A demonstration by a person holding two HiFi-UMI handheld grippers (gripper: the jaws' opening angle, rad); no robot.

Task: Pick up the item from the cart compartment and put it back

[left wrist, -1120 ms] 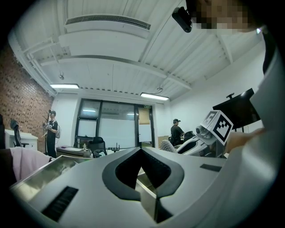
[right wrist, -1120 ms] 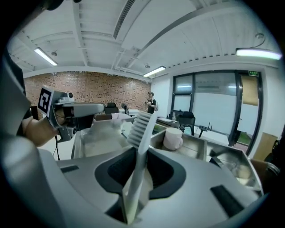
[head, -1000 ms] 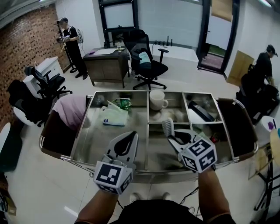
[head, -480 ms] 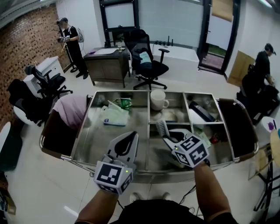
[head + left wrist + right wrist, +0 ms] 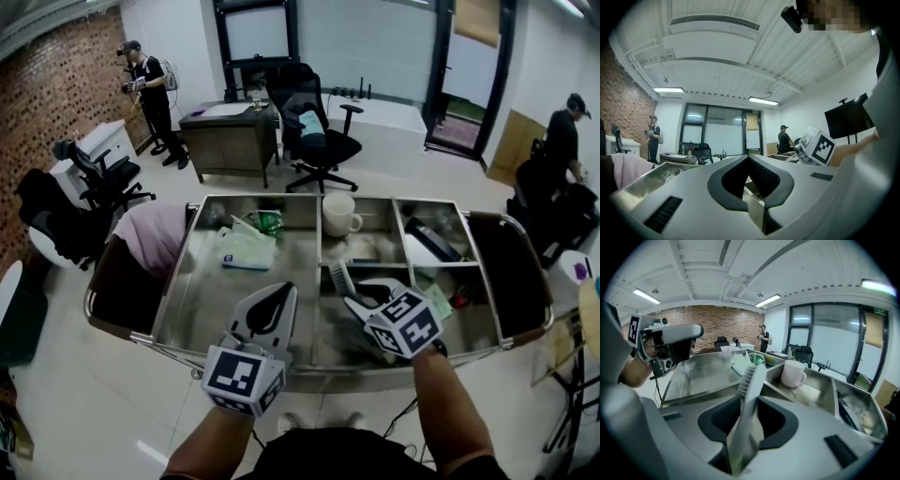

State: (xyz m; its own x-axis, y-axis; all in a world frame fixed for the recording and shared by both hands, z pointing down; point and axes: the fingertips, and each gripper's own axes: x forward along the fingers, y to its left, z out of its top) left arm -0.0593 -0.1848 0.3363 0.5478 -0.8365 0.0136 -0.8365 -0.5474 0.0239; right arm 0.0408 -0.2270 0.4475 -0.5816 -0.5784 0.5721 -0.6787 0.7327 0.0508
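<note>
A grey-white brush (image 5: 339, 278) (image 5: 749, 394) with short bristles at its far end sticks out from between my right gripper's (image 5: 361, 298) (image 5: 746, 414) fingers. It hangs low over the front middle compartment (image 5: 330, 339) of the steel cart (image 5: 178, 295). The jaws have just been opening. The brush still lies between them, leaning a little to one side, with dark gaps beside it. My left gripper (image 5: 279, 291) (image 5: 749, 158) is shut on nothing and points level over the cart's front edge, above the large left compartment.
A white mug (image 5: 337, 214) (image 5: 793, 372) stands in the back middle compartment. A clear packet (image 5: 246, 248) and a green wrapper (image 5: 267, 222) lie in the left compartment, dark items (image 5: 431, 239) in the right ones. A pink cloth (image 5: 155, 234) hangs at the cart's left end. People and office chairs are behind.
My right gripper has sunk and shifted left with the brush, which now tilts lower into the front middle compartment. The left gripper has stayed still.
</note>
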